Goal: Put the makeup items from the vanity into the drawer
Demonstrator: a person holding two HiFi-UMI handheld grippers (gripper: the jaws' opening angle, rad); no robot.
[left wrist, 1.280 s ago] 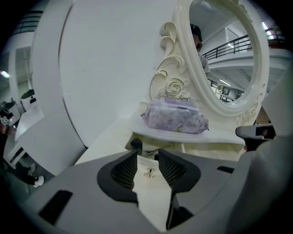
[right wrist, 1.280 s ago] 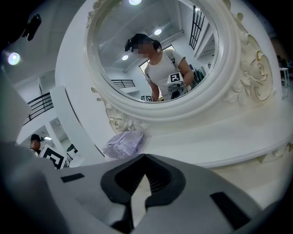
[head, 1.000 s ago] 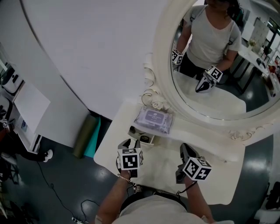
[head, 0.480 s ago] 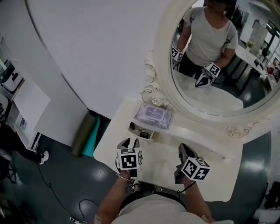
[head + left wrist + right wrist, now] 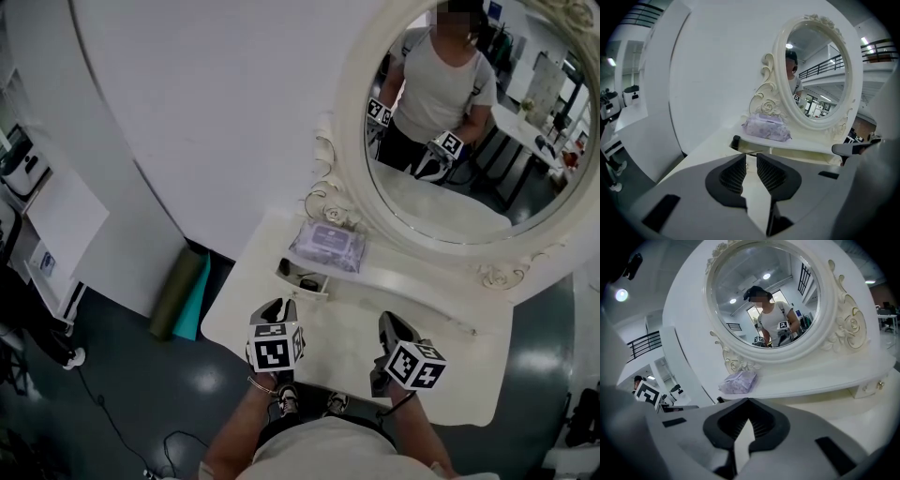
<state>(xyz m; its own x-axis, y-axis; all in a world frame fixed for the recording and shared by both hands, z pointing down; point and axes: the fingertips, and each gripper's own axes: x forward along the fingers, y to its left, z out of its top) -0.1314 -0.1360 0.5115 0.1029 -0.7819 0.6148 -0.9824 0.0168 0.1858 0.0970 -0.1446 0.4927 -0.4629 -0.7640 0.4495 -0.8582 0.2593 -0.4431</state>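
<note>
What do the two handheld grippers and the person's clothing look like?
The left gripper and the right gripper each have a grey body, dark ribbed pads and a white cube with black square markers. The person wears a light short-sleeved T-shirt. The left jaws have just been closing, empty.

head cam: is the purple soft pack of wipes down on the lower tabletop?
No, the purple soft pack of wipes lies on the raised white shelf at the foot of the oval white-framed mirror.

Bright even light, dark fisheye corners
</note>
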